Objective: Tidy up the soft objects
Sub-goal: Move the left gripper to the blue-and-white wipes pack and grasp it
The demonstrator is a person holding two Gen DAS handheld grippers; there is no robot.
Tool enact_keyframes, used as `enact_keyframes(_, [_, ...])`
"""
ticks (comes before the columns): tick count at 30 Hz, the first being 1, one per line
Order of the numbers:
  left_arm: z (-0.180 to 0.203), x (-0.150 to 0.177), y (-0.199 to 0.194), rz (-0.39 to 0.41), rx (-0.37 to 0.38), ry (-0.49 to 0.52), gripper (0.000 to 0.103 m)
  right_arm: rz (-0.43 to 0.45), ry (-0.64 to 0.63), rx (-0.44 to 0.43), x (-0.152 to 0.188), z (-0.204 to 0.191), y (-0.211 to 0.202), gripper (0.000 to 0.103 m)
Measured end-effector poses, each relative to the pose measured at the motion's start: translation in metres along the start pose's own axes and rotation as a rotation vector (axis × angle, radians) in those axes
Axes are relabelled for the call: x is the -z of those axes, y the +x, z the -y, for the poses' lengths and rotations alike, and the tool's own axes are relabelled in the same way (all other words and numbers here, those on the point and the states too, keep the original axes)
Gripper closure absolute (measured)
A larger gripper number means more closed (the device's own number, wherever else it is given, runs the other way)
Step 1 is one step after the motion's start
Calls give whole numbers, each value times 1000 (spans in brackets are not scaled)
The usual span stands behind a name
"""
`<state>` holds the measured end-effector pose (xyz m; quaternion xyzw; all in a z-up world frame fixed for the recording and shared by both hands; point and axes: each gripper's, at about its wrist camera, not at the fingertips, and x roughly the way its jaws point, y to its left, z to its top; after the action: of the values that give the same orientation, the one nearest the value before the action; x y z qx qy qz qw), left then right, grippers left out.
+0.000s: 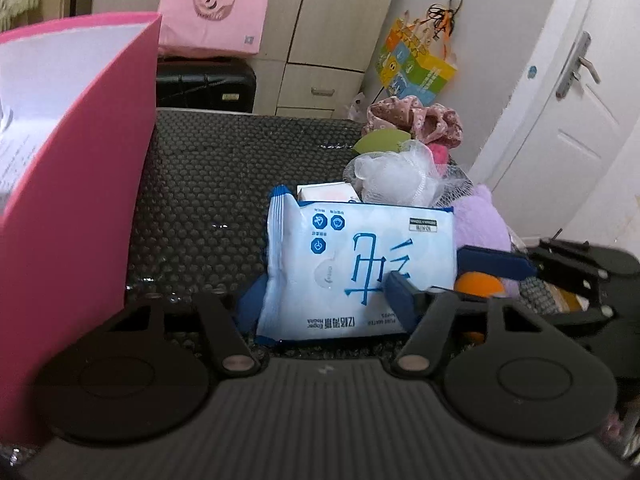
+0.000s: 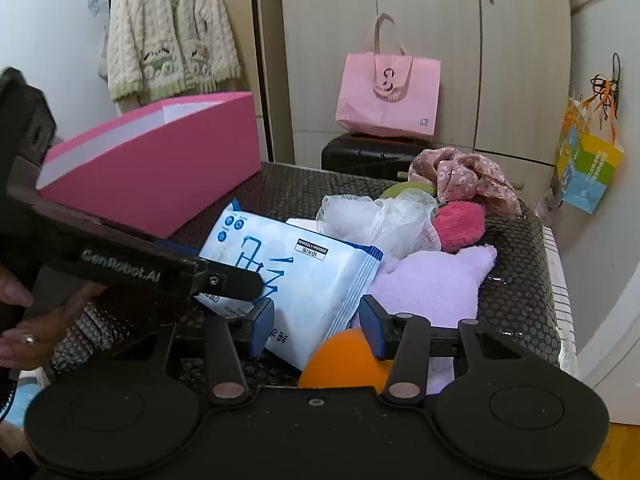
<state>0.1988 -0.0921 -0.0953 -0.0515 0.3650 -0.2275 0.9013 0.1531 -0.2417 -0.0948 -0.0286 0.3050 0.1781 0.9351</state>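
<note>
Both grippers meet on the white-and-blue wipes pack [image 1: 356, 272], which stands on edge on the dark honeycomb-patterned counter [image 1: 208, 200], near its front. The left gripper [image 1: 328, 300] has its blue fingers [image 1: 400, 292] on either side of the pack's lower part and clenched against it. The right gripper [image 2: 316, 328] comes in from the other side; its fingers [image 2: 262, 330] bracket the pack's near corner and an orange ball [image 2: 344, 360] below it — the left pad seems to press on the pack, though I cannot tell whether the right pad touches anything.

Just behind the pack lies a heap of soft things: a white mesh sponge [image 2: 376, 220], a lilac plush toy [image 2: 432, 284], a pink fluffy ball [image 2: 460, 224] and a crumpled floral cloth [image 2: 464, 180]. An open pink box [image 2: 160, 168] stands at the counter's left side, well apart from the heap. A hand [image 2: 24, 320] holds the left gripper's body at the left edge of the right wrist view.
</note>
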Motion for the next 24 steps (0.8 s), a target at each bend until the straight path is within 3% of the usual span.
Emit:
enact_keyframes(3, [1, 2, -4, 4, 8, 2, 57, -35, -7, 3, -7, 0, 6, 47])
enact_keyframes(6, [5, 6, -7, 14, -3, 25, 65, -49, 26, -24, -10, 3, 8, 35])
enact_keyframes(12, [2, 11, -11, 24, 11, 26, 70, -31, 49, -11, -6, -2, 11, 33])
enact_keyframes(16, [-10, 12, -10, -3, 102, -66, 70, 50, 84, -8, 6, 2, 8, 46])
enact_keyframes(21, [-2, 16, -17, 36, 63, -25, 71, 117, 70, 4, 14, -2, -3, 67])
enact_keyframes(24, [2, 17, -25, 55, 59, -13, 71, 137, 57, -5, 13, -4, -9, 69])
